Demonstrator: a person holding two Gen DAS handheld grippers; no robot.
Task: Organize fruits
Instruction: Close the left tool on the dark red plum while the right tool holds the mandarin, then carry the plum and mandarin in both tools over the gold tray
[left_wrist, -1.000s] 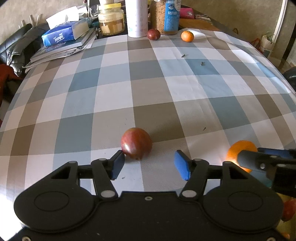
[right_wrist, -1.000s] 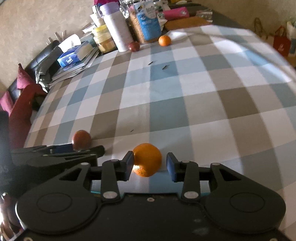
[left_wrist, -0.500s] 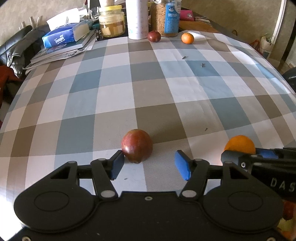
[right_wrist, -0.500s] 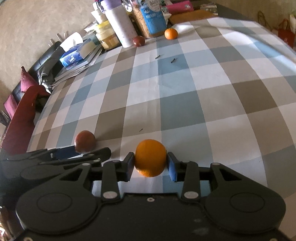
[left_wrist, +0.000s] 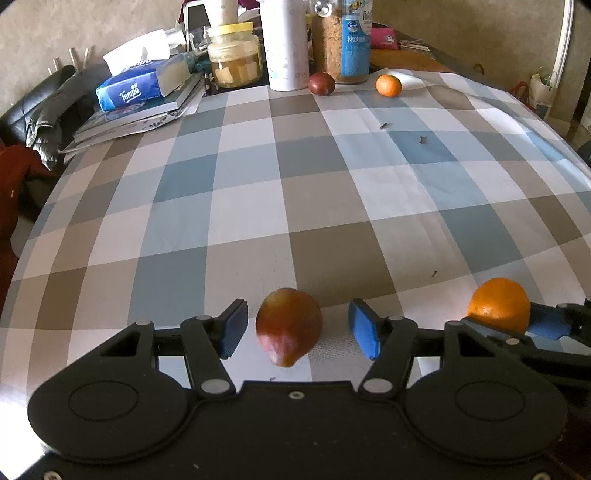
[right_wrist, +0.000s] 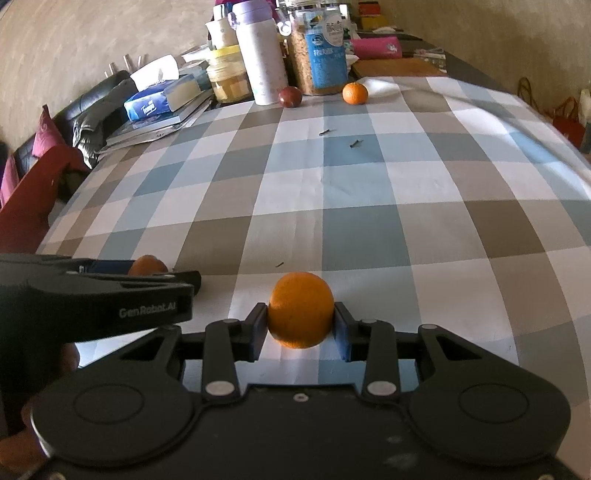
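The left gripper (left_wrist: 297, 334) stands with its blue-padded jaws apart around a reddish-brown, egg-shaped fruit (left_wrist: 289, 326) on the desk, whose blue, grey and white checked cloth (left_wrist: 258, 206) fills most of the view. Neither pad touches the fruit; the gap on the right is the wider. At the right edge, the right gripper (left_wrist: 524, 319) has a round orange (left_wrist: 498, 309) against its blue pad. At the far end of the desk lie a dark red round fruit (left_wrist: 321, 84) and a small orange (left_wrist: 388, 85), near a white cylindrical bottle (left_wrist: 288, 48) and a blue-labelled jar (left_wrist: 345, 40). A blue tissue pack (left_wrist: 129, 90) rests on stacked books (left_wrist: 140, 114) at the far left.
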